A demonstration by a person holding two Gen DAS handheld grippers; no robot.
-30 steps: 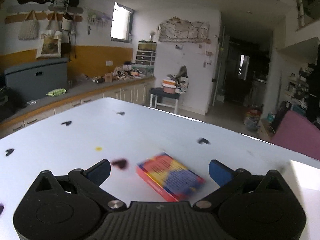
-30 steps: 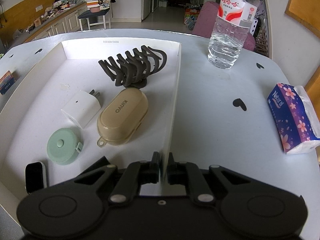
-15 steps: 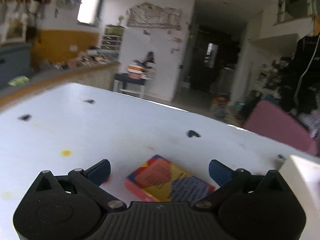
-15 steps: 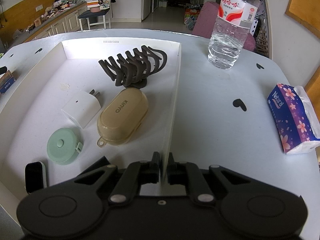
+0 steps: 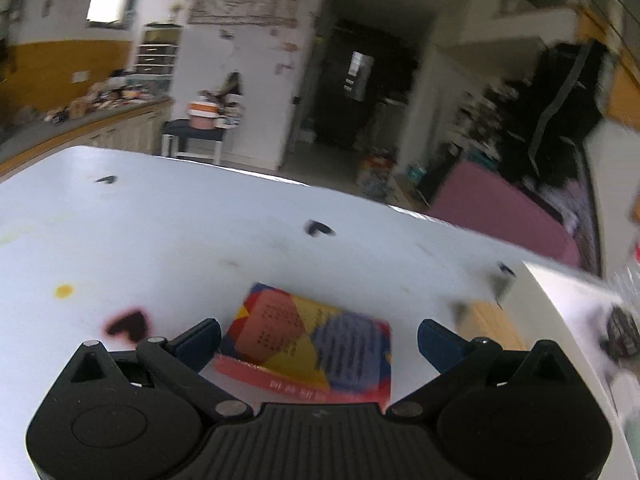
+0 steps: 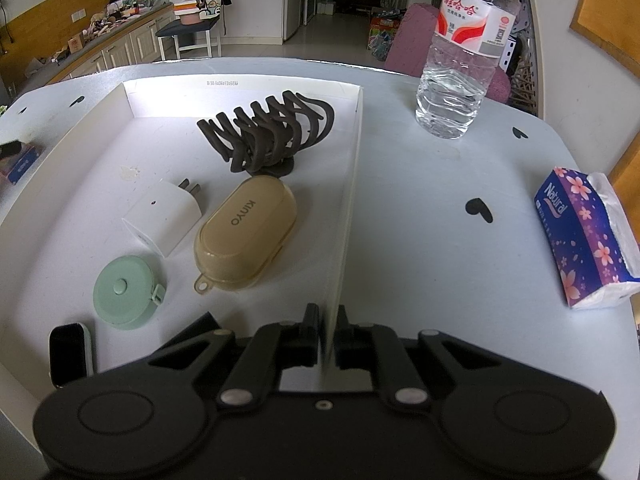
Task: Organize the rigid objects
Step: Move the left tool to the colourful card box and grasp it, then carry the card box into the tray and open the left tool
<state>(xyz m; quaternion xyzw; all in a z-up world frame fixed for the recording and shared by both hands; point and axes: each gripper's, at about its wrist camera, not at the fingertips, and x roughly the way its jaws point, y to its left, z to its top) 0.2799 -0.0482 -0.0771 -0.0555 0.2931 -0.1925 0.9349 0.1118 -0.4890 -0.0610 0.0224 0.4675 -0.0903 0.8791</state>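
A flat colourful box [image 5: 312, 344] lies on the white table [image 5: 160, 232] between the wide-open blue fingers of my left gripper [image 5: 318, 338]; whether they touch it I cannot tell. The box also shows at the left edge of the right wrist view [image 6: 20, 160]. My right gripper [image 6: 326, 340] is shut on the right wall of the white tray [image 6: 348, 200]. In the tray lie a brown hair claw [image 6: 268, 132], a white charger [image 6: 164, 216], a tan KINYO case [image 6: 244, 236], a green round tape measure [image 6: 126, 292] and a small black-screened device [image 6: 68, 354].
A water bottle [image 6: 460, 60] stands on the table right of the tray. A purple tissue pack [image 6: 580, 236] lies at the far right edge. The tray's corner [image 5: 560, 292] shows right of my left gripper. Black heart marks dot the table.
My left gripper has swung right and moved closer over the colourful box, which now sits deeper between the fingers. The right gripper and tray have not moved.
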